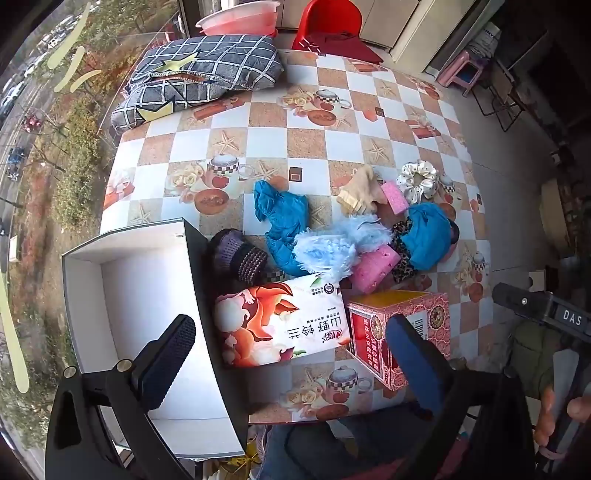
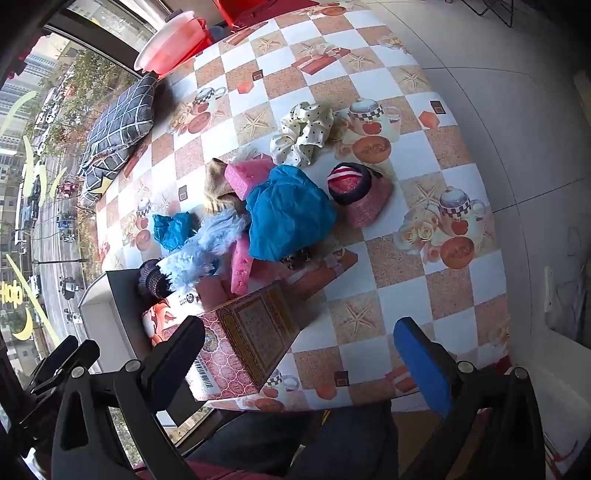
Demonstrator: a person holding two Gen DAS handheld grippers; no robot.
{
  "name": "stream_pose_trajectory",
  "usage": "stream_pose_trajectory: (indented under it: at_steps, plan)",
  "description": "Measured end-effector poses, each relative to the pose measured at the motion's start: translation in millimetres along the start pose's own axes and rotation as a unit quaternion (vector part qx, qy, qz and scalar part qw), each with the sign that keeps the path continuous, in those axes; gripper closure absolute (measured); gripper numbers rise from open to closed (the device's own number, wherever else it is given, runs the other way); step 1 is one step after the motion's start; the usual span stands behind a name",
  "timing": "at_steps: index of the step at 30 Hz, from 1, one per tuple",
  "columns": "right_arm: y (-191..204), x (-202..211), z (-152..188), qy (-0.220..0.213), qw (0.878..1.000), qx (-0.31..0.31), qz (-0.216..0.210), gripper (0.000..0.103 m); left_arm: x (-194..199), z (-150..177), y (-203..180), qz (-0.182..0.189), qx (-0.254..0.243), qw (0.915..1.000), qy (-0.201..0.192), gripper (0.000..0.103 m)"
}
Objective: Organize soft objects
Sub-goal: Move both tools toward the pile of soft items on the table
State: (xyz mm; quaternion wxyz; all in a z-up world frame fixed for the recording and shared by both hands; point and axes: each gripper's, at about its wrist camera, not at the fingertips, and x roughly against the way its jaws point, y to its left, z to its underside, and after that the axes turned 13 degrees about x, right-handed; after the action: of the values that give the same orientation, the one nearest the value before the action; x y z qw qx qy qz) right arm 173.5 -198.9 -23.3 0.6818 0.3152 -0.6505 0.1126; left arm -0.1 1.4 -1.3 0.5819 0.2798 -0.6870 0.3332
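My left hand-held gripper (image 1: 291,354) hangs spread wide with nothing between its fingers, one black ribbed pad over the white box and one blue pad over the near edge of the surface (image 1: 303,136); my right hand-held gripper (image 2: 306,360) is just as wide apart and just as empty, above the near edge. The surface wears a glossy oilcloth in a checker of white and cork-brown squares, printed with starfish, teapots and roses. Nearest me the open white box (image 1: 147,302), smooth card with dark outer walls, overhangs the left corner, and just beside it lie a soft tissue pack (image 1: 280,325) with an orange floral print and a stiff red patterned carton (image 1: 402,328), open at the top. Beyond these the soft things sit heaped together, well ahead of both grippers: a dark knitted piece (image 1: 238,254) touching the box wall, crumpled blue cloth (image 1: 280,218), a fluffy pale-blue feathery piece (image 1: 340,243), a pink porous sponge (image 1: 375,267), a leopard-print band (image 1: 404,251) and a second bunched blue cloth (image 1: 428,232). Behind the heap lie a beige knit (image 1: 360,192), a smaller pink sponge (image 1: 395,195) and a cream polka-dot scrunchie (image 1: 419,181); from the right wrist I also see a striped red and dark rolled piece (image 2: 349,182) resting on a pink textured block (image 2: 369,206). At the far left corner two grey checked pillows (image 1: 207,70) are stacked by the window, with a pink basin (image 1: 240,18) and a red chair (image 1: 328,22) beyond, and pale floor tiles to the right.
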Motion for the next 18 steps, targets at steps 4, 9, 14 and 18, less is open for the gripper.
stream_pose_trajectory:
  at_steps: [4, 9, 14, 18]
  plan:
    - [1, -1, 0, 0.003, 1.0, -0.006, 0.005, 0.0, -3, -3, 4, 0.003, 0.0, 1.0, 0.003, 0.0]
    - [6, 0, -3, 0.0, 1.0, -0.003, 0.015, 0.0, -9, -11, 12, 0.003, 0.0, 0.9999, 0.011, 0.0]
    - [7, -3, -4, 0.003, 1.0, -0.01, 0.019, 0.0, -13, -13, 10, 0.0, -0.01, 0.9998, 0.017, 0.0]
    - [7, -5, -3, 0.004, 1.0, -0.019, 0.024, 0.0, -19, -17, 11, -0.001, -0.02, 0.9996, 0.022, 0.0]
